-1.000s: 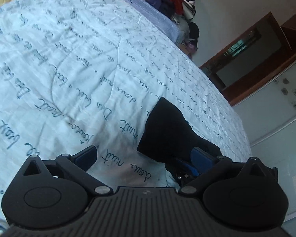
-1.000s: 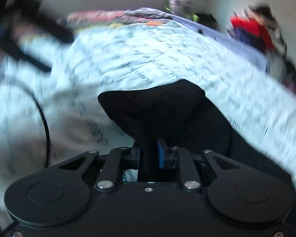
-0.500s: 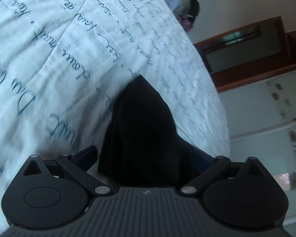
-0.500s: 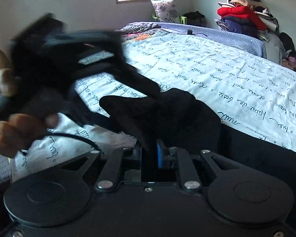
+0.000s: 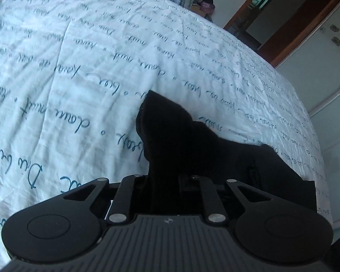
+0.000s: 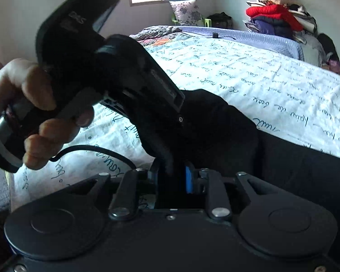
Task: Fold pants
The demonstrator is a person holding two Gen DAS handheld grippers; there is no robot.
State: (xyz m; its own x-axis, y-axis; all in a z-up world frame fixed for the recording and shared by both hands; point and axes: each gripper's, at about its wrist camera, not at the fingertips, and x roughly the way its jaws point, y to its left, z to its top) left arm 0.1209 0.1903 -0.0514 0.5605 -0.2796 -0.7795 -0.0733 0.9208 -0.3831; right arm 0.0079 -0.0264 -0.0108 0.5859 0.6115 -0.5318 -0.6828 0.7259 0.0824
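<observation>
Am closing left gripper [image 5: 164, 176] on black pants [image 5: 181, 136] near bed's [image 5: 79, 68] edge; right gripper [image 6: 172, 176] loosening around same fold; soft, limp cloth; am pinching doubled edge.

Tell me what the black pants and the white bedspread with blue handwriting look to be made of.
Black pants: a soft, matte fabric, perhaps a knit or fleece. It slumps into rounded folds and shows no sheen; the weave is too dark to read.
White bedspread with blue handwriting: thin printed woven cloth, probably cotton, quilted, judging by its fine wrinkles and stitched lines.
</observation>
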